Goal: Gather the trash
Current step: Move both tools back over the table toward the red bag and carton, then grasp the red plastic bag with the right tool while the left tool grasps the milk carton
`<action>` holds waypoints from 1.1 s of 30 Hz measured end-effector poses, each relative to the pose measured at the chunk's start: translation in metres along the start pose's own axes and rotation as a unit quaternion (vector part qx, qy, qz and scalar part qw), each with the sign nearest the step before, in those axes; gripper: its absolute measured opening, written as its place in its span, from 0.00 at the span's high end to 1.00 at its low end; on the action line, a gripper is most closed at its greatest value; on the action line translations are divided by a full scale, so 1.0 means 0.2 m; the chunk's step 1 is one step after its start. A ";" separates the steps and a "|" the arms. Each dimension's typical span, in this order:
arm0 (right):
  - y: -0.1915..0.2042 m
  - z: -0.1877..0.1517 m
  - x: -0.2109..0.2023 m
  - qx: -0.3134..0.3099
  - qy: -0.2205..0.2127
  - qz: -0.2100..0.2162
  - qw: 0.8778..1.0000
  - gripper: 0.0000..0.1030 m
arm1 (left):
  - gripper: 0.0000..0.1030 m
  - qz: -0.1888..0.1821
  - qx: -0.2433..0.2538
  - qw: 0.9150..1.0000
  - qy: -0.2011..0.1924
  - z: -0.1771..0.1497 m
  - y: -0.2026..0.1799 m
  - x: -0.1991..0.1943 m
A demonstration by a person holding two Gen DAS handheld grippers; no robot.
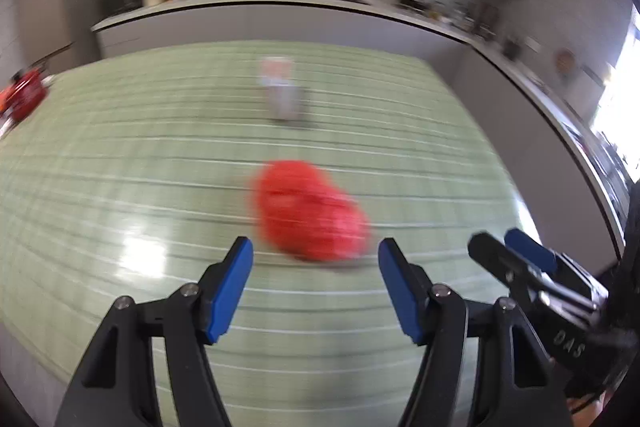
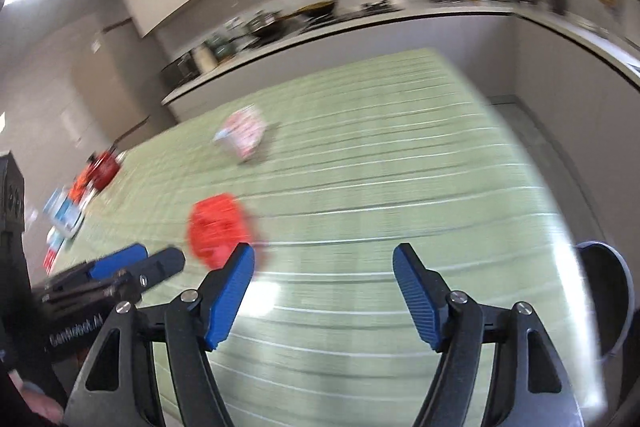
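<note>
A crumpled red wrapper [image 1: 310,213] lies on the green striped tablecloth [image 1: 120,187], just ahead of my left gripper [image 1: 316,253], which is open and empty. It also shows in the right wrist view [image 2: 218,229], left of my right gripper [image 2: 324,257], which is open and empty over bare cloth. A pale pink and white packet [image 1: 280,91] lies farther back on the table; the right wrist view shows it too [image 2: 244,135]. Each gripper shows in the other's view: the right one [image 1: 516,251] and the left one [image 2: 140,261]. Both views are blurred.
Red and blue packages [image 2: 80,195] sit at the table's left edge. A dark round bin [image 2: 608,299] stands at the table's right edge. A long kitchen counter [image 1: 280,3] with pots and jars runs behind the table.
</note>
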State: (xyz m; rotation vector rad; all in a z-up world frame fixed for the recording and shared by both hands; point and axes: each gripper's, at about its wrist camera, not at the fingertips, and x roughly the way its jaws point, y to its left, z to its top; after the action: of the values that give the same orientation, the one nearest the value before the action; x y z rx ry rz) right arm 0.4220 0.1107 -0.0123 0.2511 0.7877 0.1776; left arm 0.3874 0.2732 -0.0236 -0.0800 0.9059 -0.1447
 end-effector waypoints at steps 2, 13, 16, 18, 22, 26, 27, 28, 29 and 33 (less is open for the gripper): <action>0.11 0.00 0.09 -0.015 0.011 0.009 1.000 0.28 | 0.35 0.015 -0.017 1.000 -0.001 0.03 0.11 0.01; 0.40 0.13 0.61 -0.097 0.090 0.060 0.989 0.27 | 0.35 0.048 -0.060 0.997 -0.011 0.17 0.37 0.15; 0.41 0.14 0.72 -0.105 0.111 0.082 0.985 0.27 | 0.35 0.057 -0.060 0.997 -0.010 0.20 0.39 0.19; 0.41 0.13 0.77 -0.110 0.125 0.098 0.981 0.33 | 0.35 0.053 -0.070 0.996 -0.002 0.21 0.40 0.23; 0.41 0.14 0.79 -0.123 0.127 0.099 0.979 0.57 | 0.35 0.047 -0.068 0.997 0.008 0.25 0.37 0.27; 0.34 0.21 0.74 -0.097 0.094 0.071 0.988 0.59 | 0.35 0.031 -0.048 0.998 0.009 0.33 0.32 0.32; 0.31 0.24 0.72 -0.086 0.082 0.060 0.991 0.59 | 0.35 0.024 -0.040 0.999 0.008 0.36 0.30 0.34; 0.27 0.28 0.70 -0.070 0.066 0.044 0.994 0.59 | 0.35 0.019 -0.035 0.999 0.008 0.38 0.29 0.35; 0.25 0.31 0.68 -0.058 0.053 0.032 0.996 0.59 | 0.36 0.014 -0.029 0.999 0.011 0.40 0.27 0.38; 0.14 0.46 0.63 -0.011 0.019 -0.014 1.000 0.59 | 0.35 -0.002 -0.004 1.000 0.012 0.52 0.18 0.45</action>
State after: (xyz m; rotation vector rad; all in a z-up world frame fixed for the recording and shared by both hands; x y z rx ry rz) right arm 0.5734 0.1555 -0.0281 0.2158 0.8252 0.1651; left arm 0.5283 0.2960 -0.0350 -0.0882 0.9310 -0.1458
